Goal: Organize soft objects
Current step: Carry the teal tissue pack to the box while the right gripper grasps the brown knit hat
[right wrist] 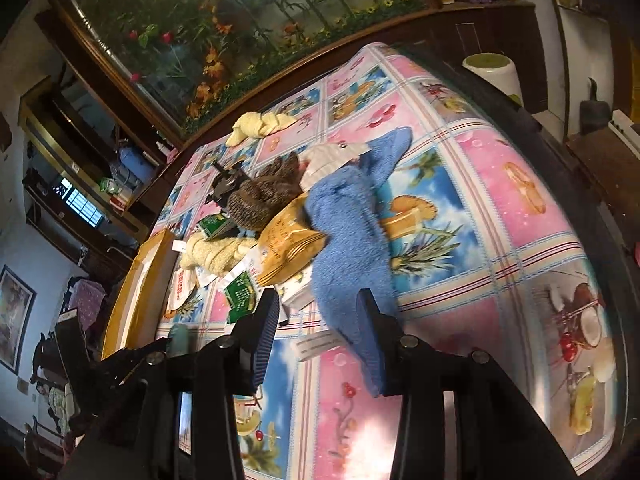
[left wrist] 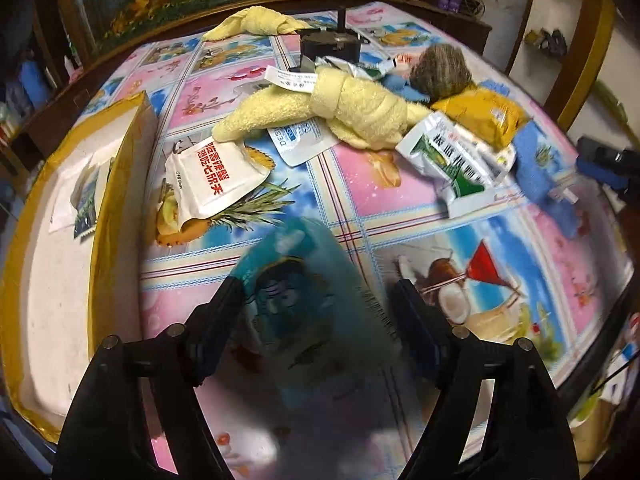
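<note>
Down on the fruit-print bench [left wrist: 400,184], the left claw [left wrist: 316,300] stands spread wide, and a blurred teal packet [left wrist: 304,280] sits between its fingers; whether either pad touches it cannot be told through the blur. To its left lies a shallow tray with a yellow rim [left wrist: 100,216], holding a small sachet [left wrist: 82,200]. Just beside the tray rests a white pouch with red lettering [left wrist: 216,178]. Beyond that sprawls a knotted yellow towel [left wrist: 352,108], with a green-and-white packet [left wrist: 448,160] and a mustard-yellow bag [left wrist: 480,114] to its right. A second yellow towel [left wrist: 256,22] lies at the far edge.

The right claw [right wrist: 318,320] is also spread apart, and the near end of a blue towel [right wrist: 352,240] lies between its fingers; its right finger [right wrist: 376,328] touches the cloth, the left stands clear. The towel stretches away towards a brown knitted piece [right wrist: 264,196] and a white ribbed one [right wrist: 328,162].
</note>
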The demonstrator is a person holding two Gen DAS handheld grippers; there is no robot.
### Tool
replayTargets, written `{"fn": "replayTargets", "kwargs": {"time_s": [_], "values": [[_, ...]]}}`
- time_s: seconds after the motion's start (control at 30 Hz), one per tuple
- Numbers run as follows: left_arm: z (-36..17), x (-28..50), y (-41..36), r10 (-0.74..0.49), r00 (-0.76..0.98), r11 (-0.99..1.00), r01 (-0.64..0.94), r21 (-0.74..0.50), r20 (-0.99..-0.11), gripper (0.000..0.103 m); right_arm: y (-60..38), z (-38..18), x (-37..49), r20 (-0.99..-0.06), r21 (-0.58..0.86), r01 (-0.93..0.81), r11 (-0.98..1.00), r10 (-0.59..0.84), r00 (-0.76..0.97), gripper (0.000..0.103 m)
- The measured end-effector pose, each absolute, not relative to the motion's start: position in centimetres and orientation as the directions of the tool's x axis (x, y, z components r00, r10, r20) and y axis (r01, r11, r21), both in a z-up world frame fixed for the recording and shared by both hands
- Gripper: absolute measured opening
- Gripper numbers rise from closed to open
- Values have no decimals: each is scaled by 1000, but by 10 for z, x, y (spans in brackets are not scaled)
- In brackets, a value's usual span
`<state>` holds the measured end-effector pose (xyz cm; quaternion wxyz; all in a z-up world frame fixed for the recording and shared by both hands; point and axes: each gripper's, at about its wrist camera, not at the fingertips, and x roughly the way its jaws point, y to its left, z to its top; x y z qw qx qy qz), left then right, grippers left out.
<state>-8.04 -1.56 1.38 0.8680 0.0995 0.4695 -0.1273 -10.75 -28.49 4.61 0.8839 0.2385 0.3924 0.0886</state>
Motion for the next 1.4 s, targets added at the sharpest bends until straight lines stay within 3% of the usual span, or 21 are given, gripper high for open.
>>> {"fn": "replayTargets", "kwargs": {"time_s": [0.1, 0.13, 0.17, 0.23, 0.43, 0.6, 0.8, 0.93, 1.0, 1.27, 1.4], "values": [[13, -83, -8, -187, 522, 941, 338, 0, -832, 79, -300, 42, -106, -679, 463, 91, 882, 286, 676, 42], [15, -84, -4, -192, 532, 942, 336, -3, -825, 60, -300, 41, -106, -688, 449, 99, 888, 274, 672, 42], [17, -84, 0, -209, 536, 939, 345, -14, -818, 30, -300, 40, -104, -697, 437, 98, 894, 268, 665, 42], [19, -80, 11, -276, 500, 930, 354, -98, -821, 13, -295, 39, -98, -709, 422, 89, 902, 268, 652, 42], [21, -79, 38, -416, 466, 900, 335, -279, -781, 13, -263, 63, -82, -677, 388, -9, 922, 292, 675, 42], [40, -89, 51, -469, 499, 879, 338, -335, -728, 13, -224, 76, -57, -689, 317, -103, 943, 304, 658, 42], [54, -95, 61, -485, 520, 873, 339, -352, -703, 13, -215, 75, 6, -710, 439, 8, 898, 342, 616, 42], [56, -99, 70, -491, 527, 870, 336, -360, -694, 13, -203, 64, 35, -766, 377, 77, 923, 264, 587, 43], [58, -101, 78, -491, 536, 871, 328, -366, -687, 13, -199, 58, 38, -788, 333, 84, 939, 229, 571, 37], [76, -96, 130, -494, 599, 866, 267, -424, -631, 13, -208, 83, 3, -710, 370, 66, 927, 236, 663, 32], [82, -82, 172, -432, 639, 890, 185, -418, -636, 13, -195, 109, -11, -647, 413, -5, 911, 298, 702, 32]]}}
